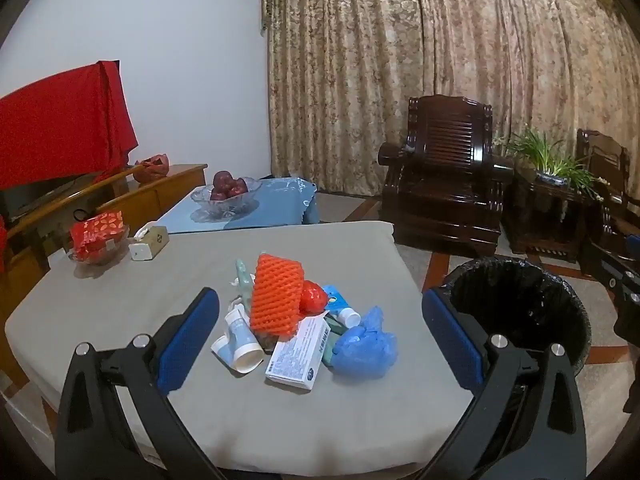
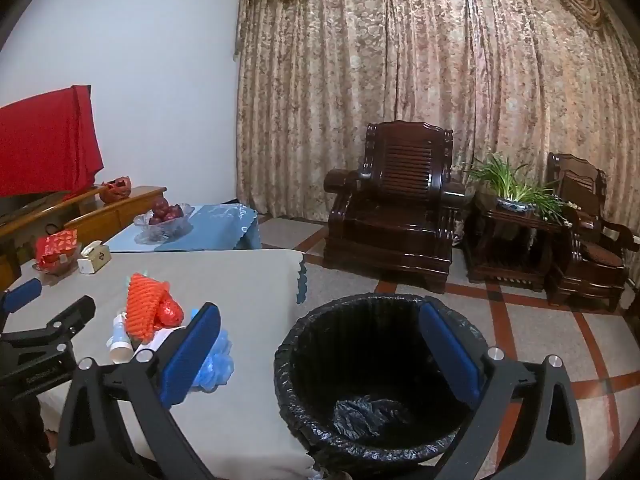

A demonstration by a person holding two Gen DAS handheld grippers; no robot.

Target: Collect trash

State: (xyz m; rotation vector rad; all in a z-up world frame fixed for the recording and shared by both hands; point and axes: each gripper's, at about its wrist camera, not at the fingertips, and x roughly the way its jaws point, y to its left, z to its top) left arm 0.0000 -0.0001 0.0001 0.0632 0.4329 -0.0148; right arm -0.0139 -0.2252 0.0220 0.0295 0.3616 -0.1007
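The left gripper (image 1: 320,332) is hanging over the near part of the table (image 1: 120,300) with its blue-padded fingers (image 1: 188,340) spread as wide as they go, holding nothing and touching nothing. The heap of trash is sitting on the grey cloth just ahead of it, framed between the two fingers.

At the front of the heap a white box (image 1: 298,356) with printed text is lying flat, nearest the gripper. Just left of the box a white tube (image 1: 240,340) is lying with its wide end toward the camera. Behind them an orange foam net (image 1: 276,296) is standing tallest in the heap, with a red wrapper (image 1: 314,298) peeking out at its right side. A crumpled blue plastic bag (image 1: 366,342) is resting to the right of the box, closest to the right finger, and a small blue-and-white tube (image 1: 340,308) is lying just behind it.

The right gripper (image 2: 320,356) is likewise standing wide apart and empty, hovering above the bin (image 2: 376,380), which is lined with a black bag and standing on the floor beside the table's edge. Its left finger (image 2: 192,356) is showing in front of the blue plastic bag, without clearly touching it. The heap is lying off to this gripper's left.
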